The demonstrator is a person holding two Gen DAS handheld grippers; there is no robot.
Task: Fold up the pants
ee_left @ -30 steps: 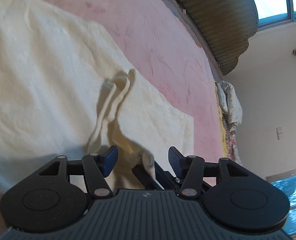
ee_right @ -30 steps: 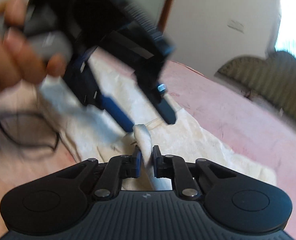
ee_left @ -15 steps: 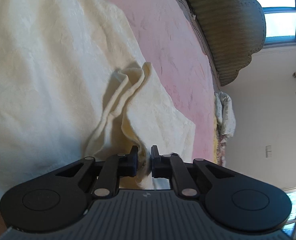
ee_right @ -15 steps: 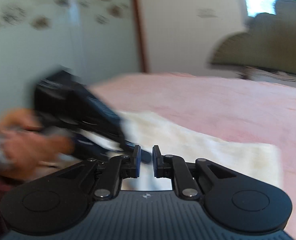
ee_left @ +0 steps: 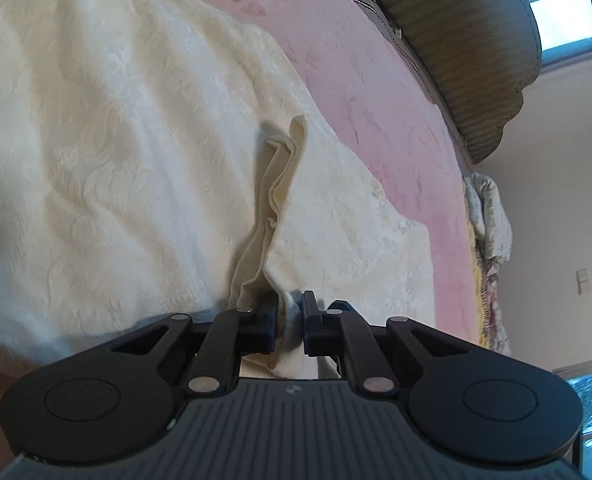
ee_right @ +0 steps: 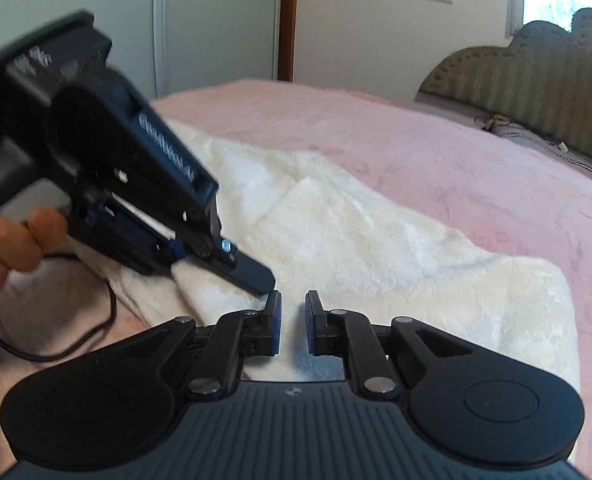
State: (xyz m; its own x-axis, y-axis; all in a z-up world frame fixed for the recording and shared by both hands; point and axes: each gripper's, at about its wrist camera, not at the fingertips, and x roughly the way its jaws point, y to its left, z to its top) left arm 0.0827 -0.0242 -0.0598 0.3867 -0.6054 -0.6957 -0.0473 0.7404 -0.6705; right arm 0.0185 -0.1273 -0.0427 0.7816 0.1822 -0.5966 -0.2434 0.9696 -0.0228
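Cream pants (ee_left: 136, 140) lie spread on the pink bed cover (ee_left: 375, 80), with a raised ridge of fabric (ee_left: 284, 176) running from the middle toward my left gripper (ee_left: 290, 316). Its jaws stand narrow with a bunched fold of the pants pressed between the pads, and they are opening slightly. In the right wrist view the pants (ee_right: 375, 240) stretch away to the right. My right gripper (ee_right: 293, 320) is shut to a thin slit with white cloth of the near edge in it. The left gripper (ee_right: 252, 276), held by a hand (ee_right: 8, 240), points down right beside it.
A padded olive headboard (ee_right: 535, 72) closes off the far side of the bed, with the pink cover (ee_right: 455, 160) between it and the pants. A black cable (ee_right: 56, 352) loops at the near left edge. Walls, a door frame and a window lie beyond.
My left jaws went from wide open to closed on the fabric fold, and the ridge has drawn up straighter. The left gripper has come down beside my right fingertips.
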